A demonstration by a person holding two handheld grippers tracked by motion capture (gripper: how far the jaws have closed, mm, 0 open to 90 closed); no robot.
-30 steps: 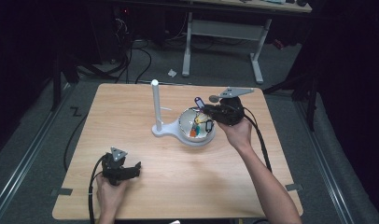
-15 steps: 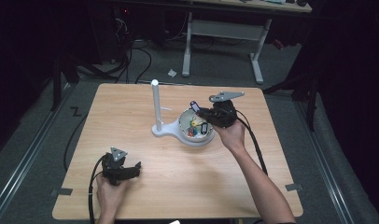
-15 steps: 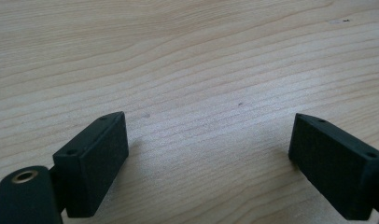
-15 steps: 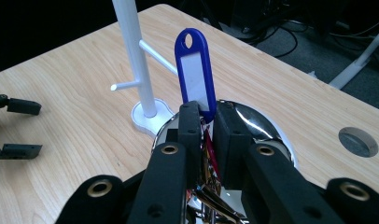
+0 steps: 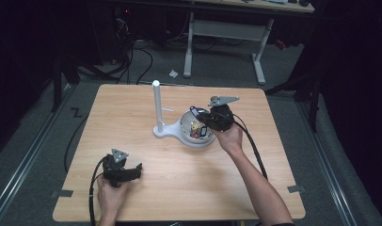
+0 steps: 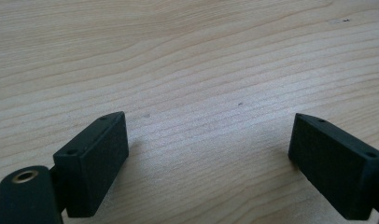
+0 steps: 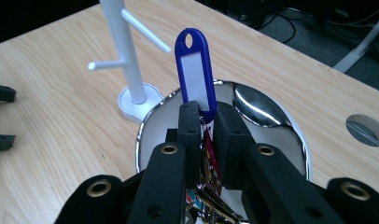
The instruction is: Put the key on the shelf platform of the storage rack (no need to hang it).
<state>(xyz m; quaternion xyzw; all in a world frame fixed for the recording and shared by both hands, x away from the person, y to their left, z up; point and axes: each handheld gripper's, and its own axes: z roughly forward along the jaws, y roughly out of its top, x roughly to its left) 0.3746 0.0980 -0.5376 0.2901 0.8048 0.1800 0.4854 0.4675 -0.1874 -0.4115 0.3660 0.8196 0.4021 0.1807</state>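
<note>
Now my blue key tag (image 7: 195, 74) sits pinched upright in the right gripper (image 7: 207, 122), which has dropped toward the steel bowl (image 7: 267, 109) since a second ago; white peg stand (image 7: 124, 56) at ten o'clock. Left gripper (image 6: 208, 154) idles wide, empty.

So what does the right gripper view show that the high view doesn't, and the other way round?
The right gripper view alone makes clear the right hand-held gripper is shut on a blue key tag with a white label, plus the pegs on the white stand. The high view alone shows the person's forearms, the left hand-held gripper resting near the table's near edge, and the floor cables and desk frame beyond. Both show the wooden table, the stand and the shiny bowl under the right hand-held gripper.
</note>
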